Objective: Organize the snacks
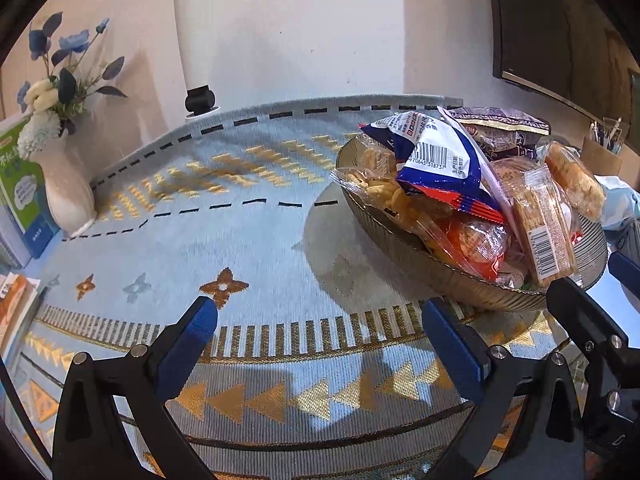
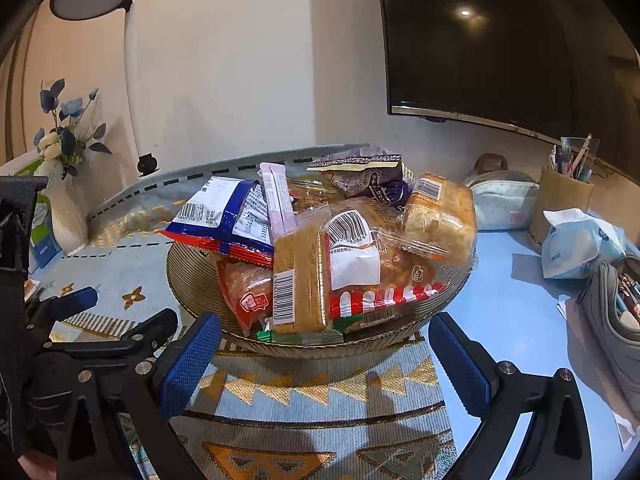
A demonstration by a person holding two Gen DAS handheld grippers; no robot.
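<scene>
On the table point(image 2: 516, 300), largest first:

Patterned mat point(image 1: 256, 248): woven, blue and gold, spread under the bowl and both claws.

Ribbed bowl point(image 2: 192, 292): wide, shallow, stands on the mat; heaped above its rim with packets.

Blue-and-white bag point(image 2: 224, 216): soft, crinkly, light; rests tilted on top at the left of the heap. Best pinched at its red sealed edge, which overhangs the rim.

Wafer pack point(image 2: 300, 280): clear film over a stiff block, leaning at the near rim; likely brittle and slippery, so grip across the narrow faces, gently.

Bread packet point(image 2: 440, 216): soft, squashable, at the right of the heap.

Purple packet point(image 2: 360, 176): at the back; contents cannot be made out.

Left claw point(image 1: 320, 344): jaws wide apart, empty, low over the mat, left of the bowl.

Right claw point(image 2: 324, 364): jaws wide apart, empty, just before the bowl's near rim.
</scene>
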